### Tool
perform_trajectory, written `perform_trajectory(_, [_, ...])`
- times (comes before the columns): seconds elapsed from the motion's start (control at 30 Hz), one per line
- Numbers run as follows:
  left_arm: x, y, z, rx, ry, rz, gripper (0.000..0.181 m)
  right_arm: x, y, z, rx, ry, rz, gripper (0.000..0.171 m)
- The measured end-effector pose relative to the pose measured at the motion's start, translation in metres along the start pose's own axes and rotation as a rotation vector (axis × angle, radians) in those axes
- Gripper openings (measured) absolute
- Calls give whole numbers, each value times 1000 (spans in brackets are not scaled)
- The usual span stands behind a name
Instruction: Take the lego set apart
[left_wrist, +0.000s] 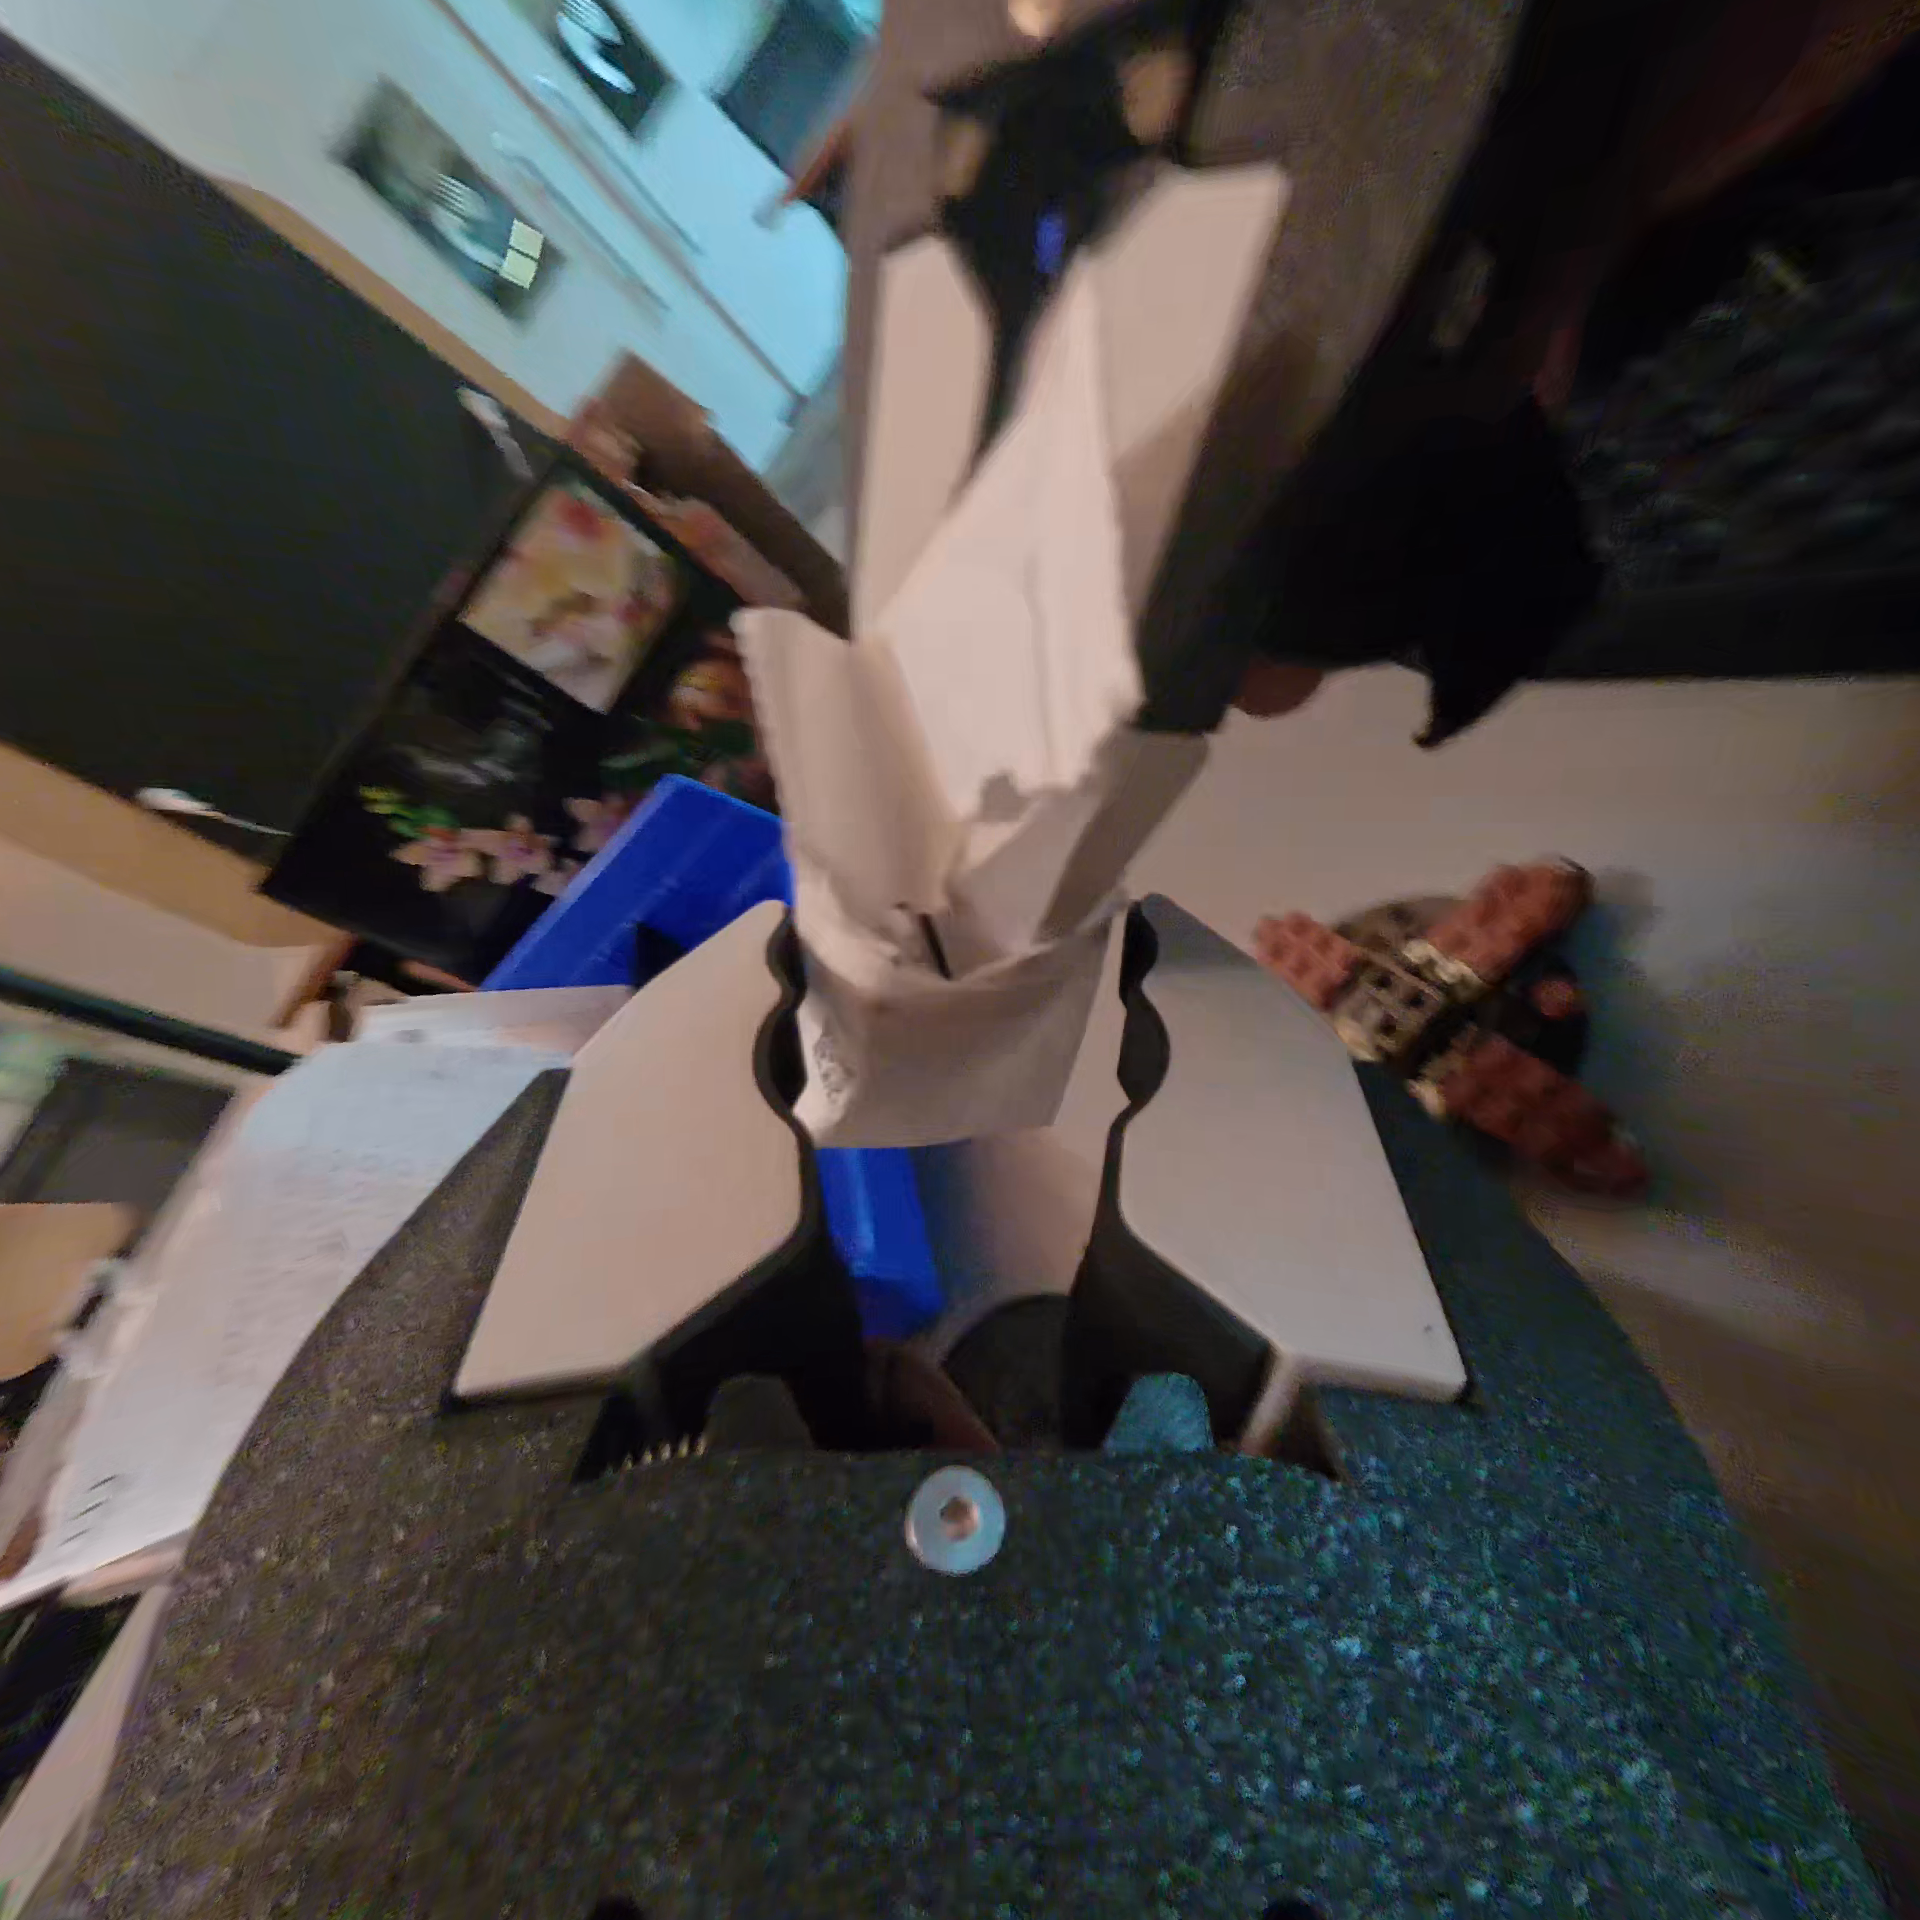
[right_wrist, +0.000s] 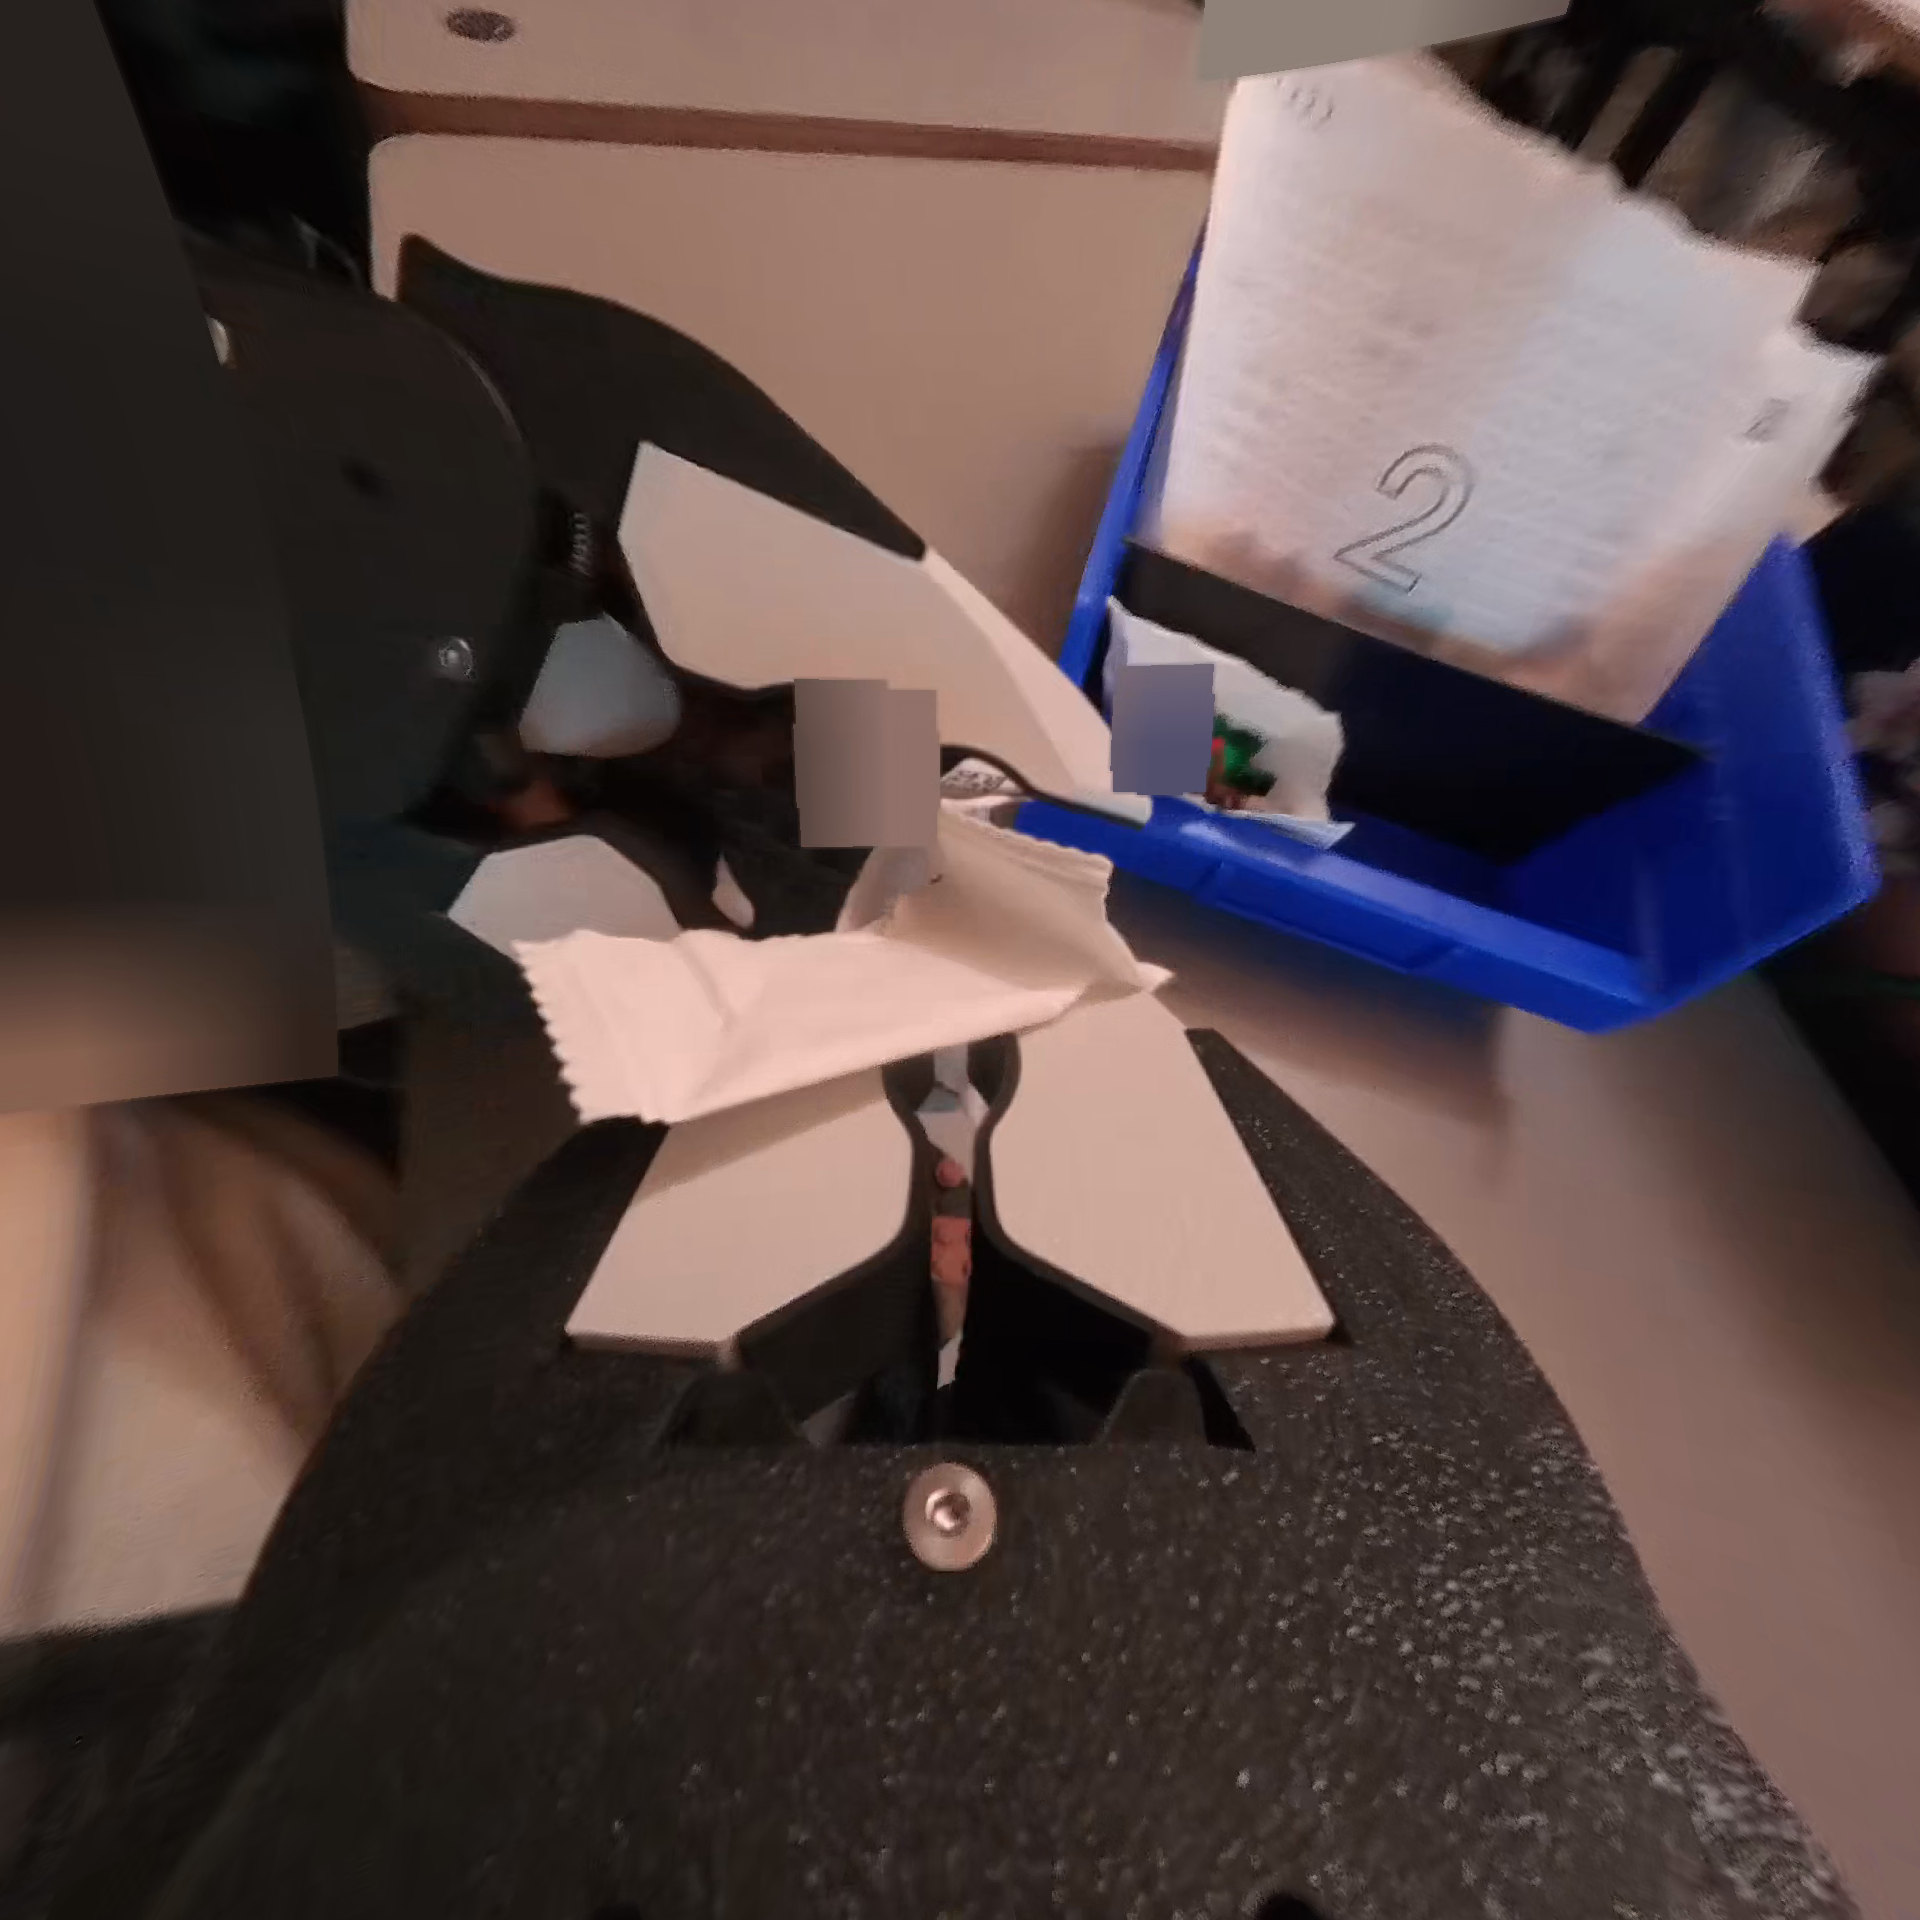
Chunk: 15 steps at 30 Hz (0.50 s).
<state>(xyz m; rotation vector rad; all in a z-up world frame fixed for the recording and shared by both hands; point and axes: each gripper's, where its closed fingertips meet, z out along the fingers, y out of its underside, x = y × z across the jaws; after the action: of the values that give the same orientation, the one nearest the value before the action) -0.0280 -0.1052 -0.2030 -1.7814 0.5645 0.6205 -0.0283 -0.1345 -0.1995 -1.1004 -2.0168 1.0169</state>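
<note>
Underfoot, so to speak: a pale, smooth table (left_wrist: 1662, 831) fills the right of my left wrist view, with a dim, blurred room behind it, framed pictures on a light wall at upper left.

Item, lego set (left_wrist: 1455, 1029): a reddish-brown and black studded build, lying on the table at right centre of the left wrist view, apart from both tools. Only this view shows it.

Item, white paper bag (left_wrist: 935, 1039): crinkled and torn, with a saw-toothed edge. My left gripper (left_wrist: 961, 997) has its pale, flat-faced fingers set wide, the bag between them and touching only the left one. My right gripper (right_wrist: 951, 1070) is pinched nearly closed on the bag (right_wrist: 790, 997); small reddish bits show in the slit between its fingers.

Item, blue plastic bin (right_wrist: 1558, 914): glossy and angular, at right of the right wrist view, a second textured white bag (right_wrist: 1475, 364) standing in it. The left wrist view shows only a corner of that bin (left_wrist: 675, 883).
</note>
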Motion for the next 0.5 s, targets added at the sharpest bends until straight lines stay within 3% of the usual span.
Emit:
perform_trajectory(0.1, [0, -9, 3, 39, -34, -15, 56, 0, -3, -1, 54, 31, 15, 0])
perform_trajectory(0.23, [0, -10, 10, 83, -43, -43, 39, 9, -2, -1, 133, 78, -11, 0])
perform_trajectory(0.33, [-2, -7, 11, 87, -56, -43, 41, 19, -3, -5, 156, 188, -111, 0])
perform_trajectory(0.47, [1, -9, 12, 94, -85, 56, 46, 13, 6, 2, 92, 111, -18, 11])
perform_trajectory(0.5, [3, -12, 12, 115, -95, 79, 45, 12, 6, 4, 97, 70, 46, 23])
